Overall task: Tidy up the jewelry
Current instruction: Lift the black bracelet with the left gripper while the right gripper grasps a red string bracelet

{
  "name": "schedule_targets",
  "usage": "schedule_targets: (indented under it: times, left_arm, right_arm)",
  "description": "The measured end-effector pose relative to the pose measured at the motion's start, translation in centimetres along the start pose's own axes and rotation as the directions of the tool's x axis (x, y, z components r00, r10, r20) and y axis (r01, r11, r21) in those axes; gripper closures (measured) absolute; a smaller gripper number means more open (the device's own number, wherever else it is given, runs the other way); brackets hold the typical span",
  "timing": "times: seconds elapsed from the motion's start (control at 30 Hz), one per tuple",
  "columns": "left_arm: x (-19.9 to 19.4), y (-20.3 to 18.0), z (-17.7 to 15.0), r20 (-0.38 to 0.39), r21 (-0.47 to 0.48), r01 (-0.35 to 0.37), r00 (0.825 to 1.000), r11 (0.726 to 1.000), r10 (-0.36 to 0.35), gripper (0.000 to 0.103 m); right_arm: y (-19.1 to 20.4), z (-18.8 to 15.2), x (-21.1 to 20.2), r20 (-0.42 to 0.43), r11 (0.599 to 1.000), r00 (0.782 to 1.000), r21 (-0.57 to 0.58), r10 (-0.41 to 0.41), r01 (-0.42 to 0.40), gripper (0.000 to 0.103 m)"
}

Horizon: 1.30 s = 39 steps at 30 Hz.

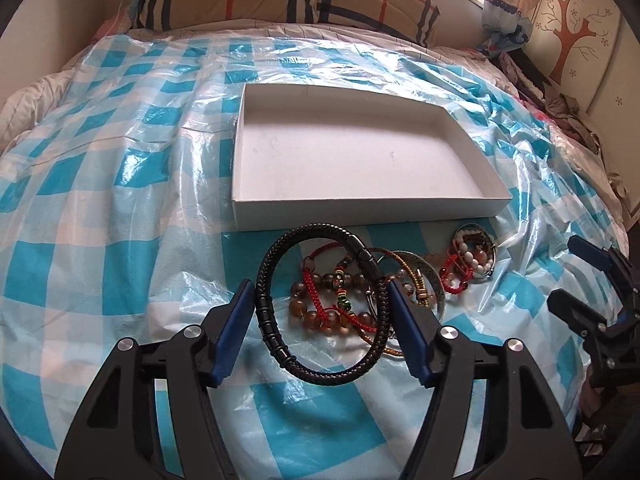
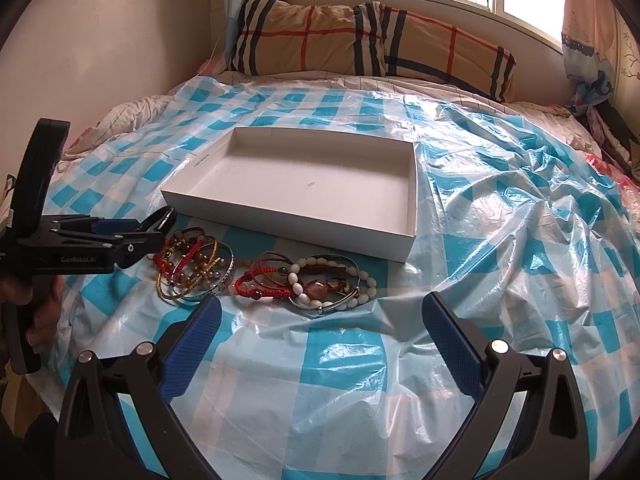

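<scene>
Left wrist view: left gripper [image 1: 322, 322] pinches a black braided bracelet [image 1: 320, 304] across its width, both blue pads [image 1: 236, 332] pressing its outer sides, the loop standing raised above the sheet. Behind it a pile of bracelets [image 1: 340, 296] — amber beads, red cord, gold and silver bangles — lies on the blue-and-white checked plastic sheet [image 1: 100, 200]. A second small heap [image 1: 472, 260], white beads and red cord, sits to the right of it. White shallow box [image 1: 360, 152] just beyond, nothing in it. Right gripper [image 1: 588, 280] at the right edge, apart from the jewelry.

Right wrist view: right gripper [image 2: 320, 340] spread wide, nothing between the pads, held over bare sheet just short of the white-bead heap [image 2: 332, 284]. Left gripper [image 2: 132, 232] at left, over the bangle pile [image 2: 196, 272]. Box [image 2: 280, 216] behind both heaps. Plaid pillows [image 2: 360, 40] at the bed's head.
</scene>
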<state>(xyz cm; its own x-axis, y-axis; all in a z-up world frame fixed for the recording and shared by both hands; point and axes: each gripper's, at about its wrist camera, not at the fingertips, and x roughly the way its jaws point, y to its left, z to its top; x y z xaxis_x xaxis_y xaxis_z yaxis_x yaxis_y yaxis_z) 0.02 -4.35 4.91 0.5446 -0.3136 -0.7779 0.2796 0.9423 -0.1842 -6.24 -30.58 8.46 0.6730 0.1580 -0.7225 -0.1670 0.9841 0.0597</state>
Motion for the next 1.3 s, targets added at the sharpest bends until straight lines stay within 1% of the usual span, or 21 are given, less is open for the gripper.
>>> schedule_targets:
  times: [0.1,0.17,0.23,0.3,0.33,0.37,0.43,0.53,0.63,0.7,0.77,0.8,0.87,0.9,0.97,1.07,1.13,1.3]
  left_arm:
    - [-1.9,0.4,-0.1,0.029,-0.023,-0.007,1.0,1.0,0.007,0.039]
    - [-2.6,0.6,-0.4,0.035,-0.03,-0.013,0.999,0.999,0.014,0.038]
    - [-3.0,0.4,-0.6,0.034,-0.02,-0.02,0.999,1.0,0.021,0.038]
    - [-3.1,0.1,-0.9,0.033,-0.009,-0.017,0.999,1.0,0.018,0.038]
    - [-3.1,0.0,-0.9,0.034,-0.006,-0.013,0.999,1.0,0.014,0.038]
    - [-3.1,-0.2,-0.9,0.034,-0.004,-0.01,0.999,1.0,0.01,0.038]
    - [-3.1,-0.6,-1.0,0.036,0.0,0.0,0.999,1.0,0.0,0.038]
    - [-2.9,-1.1,-1.0,0.04,0.006,0.008,0.999,1.0,-0.009,0.038]
    - [-2.9,-1.4,-1.0,0.042,0.009,0.012,0.999,1.0,-0.013,0.038]
    - [-2.9,-1.5,-0.9,0.044,0.009,0.013,0.999,1.0,-0.014,0.038]
    - [-2.9,-1.4,-0.9,0.045,0.01,0.012,0.999,1.0,-0.013,0.038]
    - [-2.8,-1.4,-0.8,0.046,0.009,0.011,0.999,1.0,-0.012,0.038]
    - [-2.8,-1.3,-0.8,0.046,0.007,0.01,0.999,1.0,-0.01,0.038]
    - [-2.8,-1.2,-0.8,0.046,0.004,0.009,0.999,1.0,-0.009,0.038]
    - [-2.9,-1.1,-0.8,0.048,0.003,0.009,0.999,1.0,-0.009,0.038]
    - [-3.1,-1.2,-0.7,0.051,0.004,0.01,0.999,1.0,-0.01,0.038]
    - [-3.3,-1.5,-0.7,0.053,0.007,0.012,0.998,1.0,-0.012,0.038]
    - [-4.4,-2.4,-0.3,0.074,0.031,0.008,0.997,0.999,-0.011,0.038]
  right_arm:
    - [1.2,0.6,0.1,0.009,0.998,0.999,-0.041,0.039,-0.039,0.007]
    - [2.0,1.1,0.2,0.015,0.995,0.998,-0.076,0.064,-0.062,0.007]
    - [2.3,1.4,0.6,0.015,0.993,0.998,-0.1,0.067,-0.065,0.007]
    - [2.0,1.5,1.4,-0.006,0.993,0.997,-0.094,0.074,-0.075,0.02]
    - [1.6,1.5,2.0,-0.025,0.994,0.997,-0.08,0.077,-0.078,0.031]
    - [1.3,1.5,2.5,-0.036,0.993,0.995,-0.07,0.089,-0.092,0.038]
    - [1.2,1.5,3.2,-0.051,0.992,0.993,-0.069,0.102,-0.106,0.045]
    - [1.8,1.7,4.1,-0.058,0.987,0.992,-0.101,0.116,-0.121,0.045]
    - [2.8,1.9,5.6,-0.083,0.981,0.989,-0.141,0.124,-0.135,0.047]
    - [3.1,2.0,6.8,-0.11,0.977,0.986,-0.156,0.127,-0.143,0.056]
    - [3.3,1.9,8.2,-0.147,0.975,0.98,-0.159,0.133,-0.156,0.07]
    - [3.2,1.8,8.9,-0.165,0.974,0.977,-0.159,0.132,-0.159,0.074]
    - [2.7,1.9,9.3,-0.169,0.976,0.975,-0.137,0.144,-0.168,0.092]
    - [2.2,2.1,9.2,-0.168,0.976,0.971,-0.11,0.169,-0.189,0.098]
    - [1.1,2.3,8.5,-0.144,0.974,0.966,-0.046,0.214,-0.222,0.1]
    - [-0.5,2.4,6.9,-0.104,0.966,0.961,0.038,0.257,-0.255,0.1]
    - [-1.5,2.4,5.5,-0.061,0.956,0.957,0.086,0.285,-0.279,0.1]
    - [-3.5,3.3,1.1,0.058,0.944,0.953,0.133,0.298,-0.303,0.1]
